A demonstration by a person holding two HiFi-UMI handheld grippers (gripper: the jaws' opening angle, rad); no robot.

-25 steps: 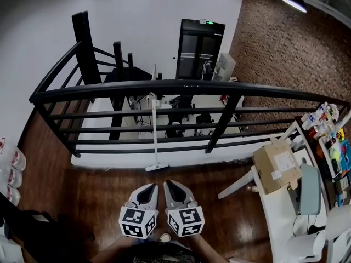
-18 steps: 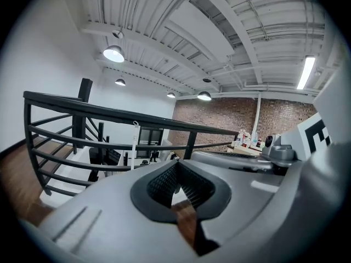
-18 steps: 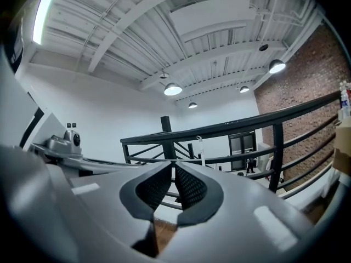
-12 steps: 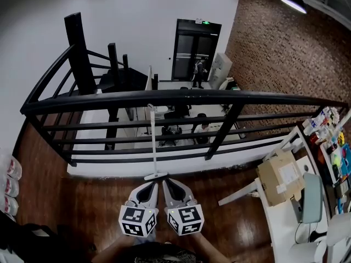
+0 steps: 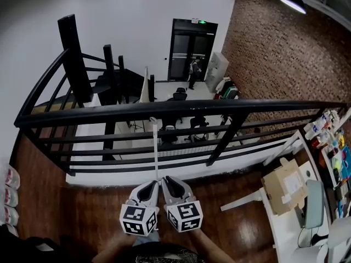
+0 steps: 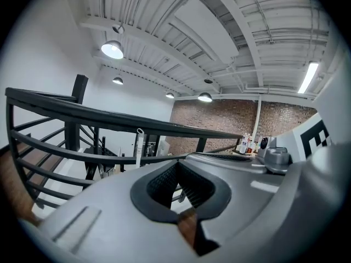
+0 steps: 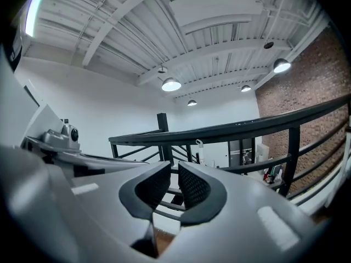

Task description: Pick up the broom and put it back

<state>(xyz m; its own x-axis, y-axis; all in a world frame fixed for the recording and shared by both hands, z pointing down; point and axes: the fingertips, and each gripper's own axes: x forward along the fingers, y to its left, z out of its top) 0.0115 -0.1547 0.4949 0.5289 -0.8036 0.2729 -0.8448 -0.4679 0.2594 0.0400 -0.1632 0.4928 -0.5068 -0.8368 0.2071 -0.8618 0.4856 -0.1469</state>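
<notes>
The broom [image 5: 156, 147], with a thin white handle, stands upright against the black railing [image 5: 164, 107], just ahead of both grippers. Its head is hidden behind their tips. The handle also shows in the left gripper view, broom [image 6: 138, 147], and in the right gripper view, broom [image 7: 201, 151], still beyond the jaws. My left gripper [image 5: 152, 186] [image 6: 176, 166] is shut with its pad tips touching and nothing in it. My right gripper [image 5: 168, 181] [image 7: 174, 171] has just been opening to a narrow slit, with nothing between its pads. The two are side by side.
A white table [image 5: 279, 218] with a cardboard box [image 5: 285, 184] stands at the right, and a white chair [image 5: 249, 197] sits by it. Colourful small items [image 5: 332, 141] crowd the far right. Rolled packs [image 5: 8, 193] lie at the left edge. Beyond the railing is a drop to a lower floor.
Both grippers and the view have moved forward to the railing. The broom, once a step ahead with its head showing on the floor, now stands right at the gripper tips.
</notes>
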